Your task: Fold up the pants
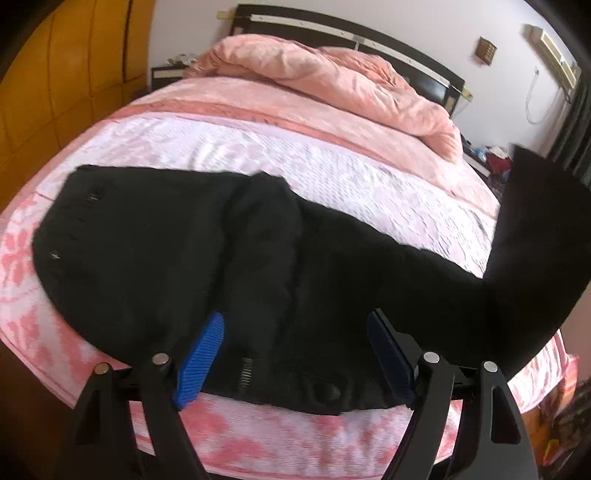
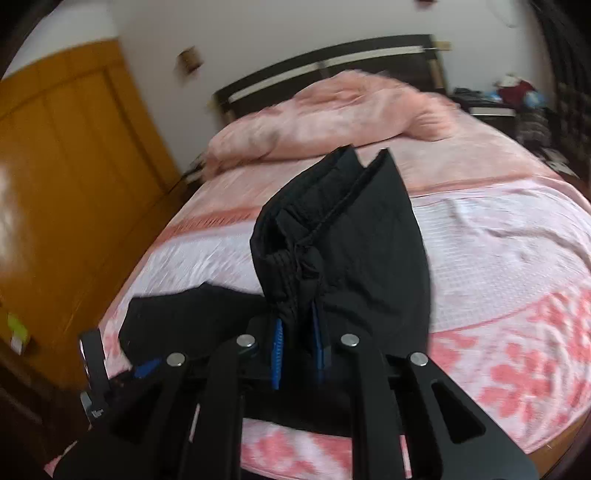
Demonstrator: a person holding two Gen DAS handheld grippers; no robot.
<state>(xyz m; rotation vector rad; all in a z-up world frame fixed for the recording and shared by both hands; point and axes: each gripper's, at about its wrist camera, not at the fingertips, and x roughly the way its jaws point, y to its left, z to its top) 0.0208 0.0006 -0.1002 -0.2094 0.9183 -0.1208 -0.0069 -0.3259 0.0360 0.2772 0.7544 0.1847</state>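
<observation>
Your right claw [image 2: 299, 350] is pinched narrow on the black pants [image 2: 343, 236], gripping a bunched hem end with its drawcord, and that end stands lifted off the bed [image 2: 517, 266], cloth hanging down to the claw. The rest of the pants lies flat across the pink-and-white flowered bedspread [image 1: 229, 147], near the bed's front edge. Your left claw [image 1: 291, 354] is spread wide, blue pads [image 1: 201, 354] apart, nothing pressed between them; it hovers just over the waistband, where a zipper [image 1: 245, 373] and a button [image 1: 327, 391] show. In the left view, one leg rises at the right, off the bedspread. A rumpled pink quilt [image 1: 332, 81] sits by the dark headboard [image 1: 369, 35], well apart from the pants. The right view is blurred.
</observation>
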